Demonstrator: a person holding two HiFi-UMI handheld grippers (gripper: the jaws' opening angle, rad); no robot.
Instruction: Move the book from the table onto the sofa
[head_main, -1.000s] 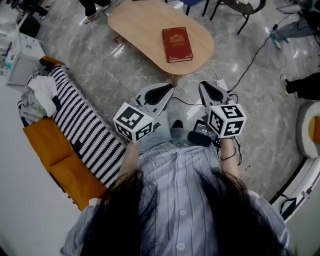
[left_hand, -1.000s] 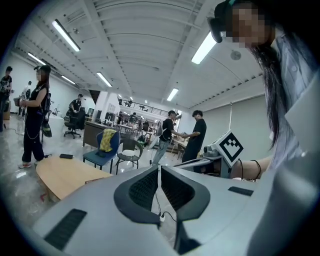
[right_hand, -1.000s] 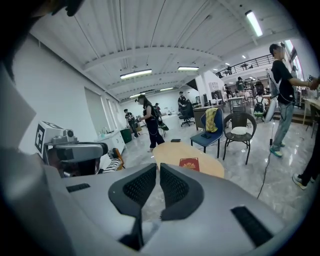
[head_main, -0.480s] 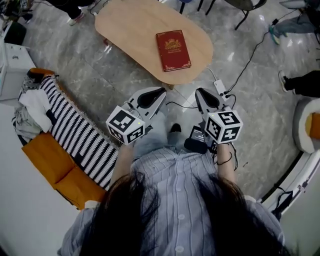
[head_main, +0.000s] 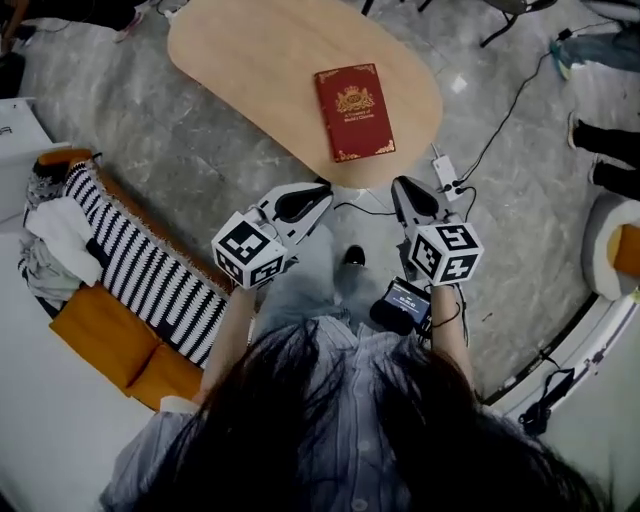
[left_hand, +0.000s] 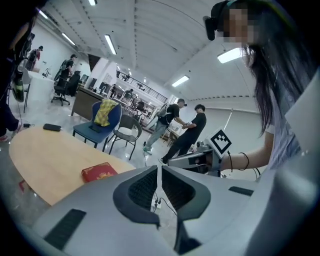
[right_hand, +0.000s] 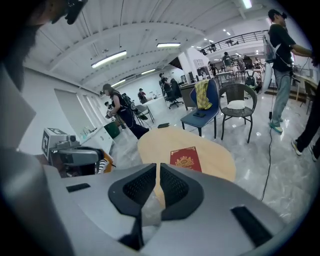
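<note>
Left gripper (head_main: 318, 192) and right gripper (head_main: 405, 190) are held side by side in front of the person. Both have their jaws pressed together with nothing between them, which suits an approach before any pickup. From overhead, their tips point toward the near edge of an oval wooden table (head_main: 250, 60) and sit just short of it. A red book (head_main: 354, 112) with a gold crest lies flat and closed on the table's near right part, cover up. It is clear of both grippers and roughly ahead of the right one. The sofa (head_main: 100, 325) — orange cushions under a striped throw (head_main: 140, 270) — sits to the person's left, apart from the table. The book looks untouched. Because it lies flat, the jaws would probably have to open and take it by an edge.
</note>
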